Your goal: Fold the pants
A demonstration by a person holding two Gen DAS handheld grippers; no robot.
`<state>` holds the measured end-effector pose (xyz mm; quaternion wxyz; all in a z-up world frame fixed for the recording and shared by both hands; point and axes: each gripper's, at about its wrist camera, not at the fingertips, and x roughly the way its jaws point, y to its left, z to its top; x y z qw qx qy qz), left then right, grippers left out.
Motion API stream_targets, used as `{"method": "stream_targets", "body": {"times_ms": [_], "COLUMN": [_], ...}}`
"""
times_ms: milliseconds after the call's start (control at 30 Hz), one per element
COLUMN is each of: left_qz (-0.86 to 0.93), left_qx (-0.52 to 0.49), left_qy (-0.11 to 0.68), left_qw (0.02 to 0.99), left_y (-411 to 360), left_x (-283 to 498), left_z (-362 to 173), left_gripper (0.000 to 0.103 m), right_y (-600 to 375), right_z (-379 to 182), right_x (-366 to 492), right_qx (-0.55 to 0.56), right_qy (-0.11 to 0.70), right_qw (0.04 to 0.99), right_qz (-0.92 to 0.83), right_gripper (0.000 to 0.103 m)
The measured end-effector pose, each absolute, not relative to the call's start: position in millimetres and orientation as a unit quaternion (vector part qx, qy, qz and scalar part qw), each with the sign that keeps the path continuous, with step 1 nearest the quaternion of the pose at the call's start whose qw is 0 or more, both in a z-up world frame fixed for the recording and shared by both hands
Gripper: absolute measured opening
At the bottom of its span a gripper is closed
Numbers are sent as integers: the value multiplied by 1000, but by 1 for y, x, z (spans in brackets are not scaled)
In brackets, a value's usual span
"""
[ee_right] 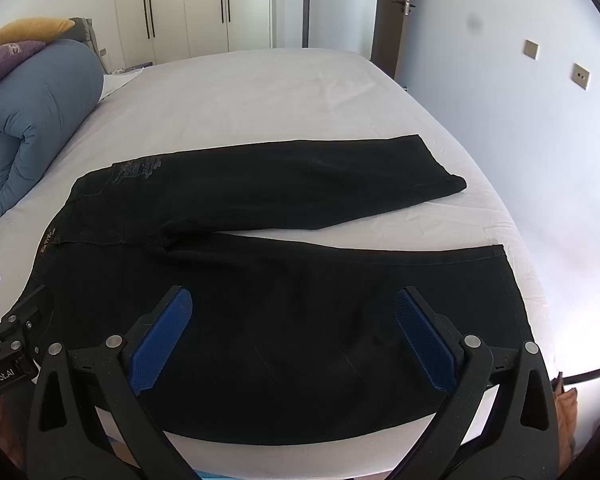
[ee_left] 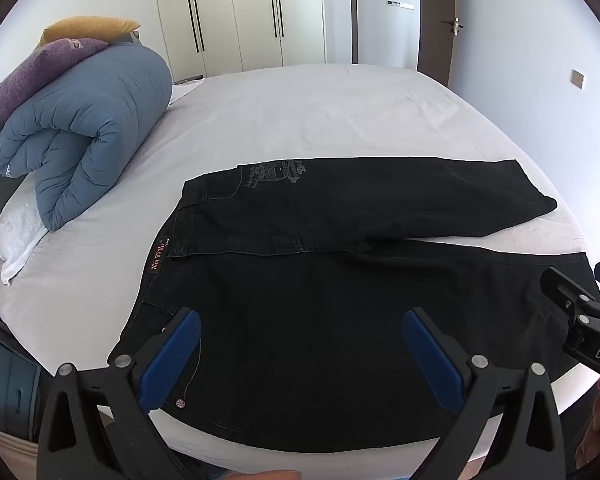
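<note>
Black pants (ee_left: 320, 280) (ee_right: 260, 272) lie flat on the white bed (ee_left: 300, 120) (ee_right: 240, 100), waistband to the left and both legs running right, spread apart in a narrow V. My left gripper (ee_left: 302, 320) hovers above the near hip area, jaws wide open with nothing between the blue pads. My right gripper (ee_right: 294, 298) hangs over the near leg, also open and empty. In the left wrist view the right gripper's black body shows at the right edge; the left one shows at the left edge of the right wrist view.
A rolled blue duvet (ee_left: 84, 128) (ee_right: 32, 120) with purple and yellow pillows (ee_left: 60, 52) lies at the left side of the bed. White wardrobes (ee_left: 236, 12) and a door (ee_left: 440, 20) stand behind. The bed's near edge runs just under the grippers.
</note>
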<state>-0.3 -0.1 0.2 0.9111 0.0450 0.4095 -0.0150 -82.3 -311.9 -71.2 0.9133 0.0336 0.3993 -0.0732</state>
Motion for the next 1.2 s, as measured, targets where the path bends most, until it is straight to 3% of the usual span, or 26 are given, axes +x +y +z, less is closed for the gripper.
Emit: {"method": "stream_targets", "body": {"times_ms": [1200], "left_qz": [-15], "left_qx": [39], "left_qy": [416], "left_qw": [909], "left_y": [4], "left_x": [-2], "left_z": [-1], "left_gripper": [103], "right_y": [-305], "right_z": [-76], "right_x": [-82], "right_qx": [34], "right_qy": [398], "right_qw": [914], "right_qz": [-69], "right_gripper": [103]}}
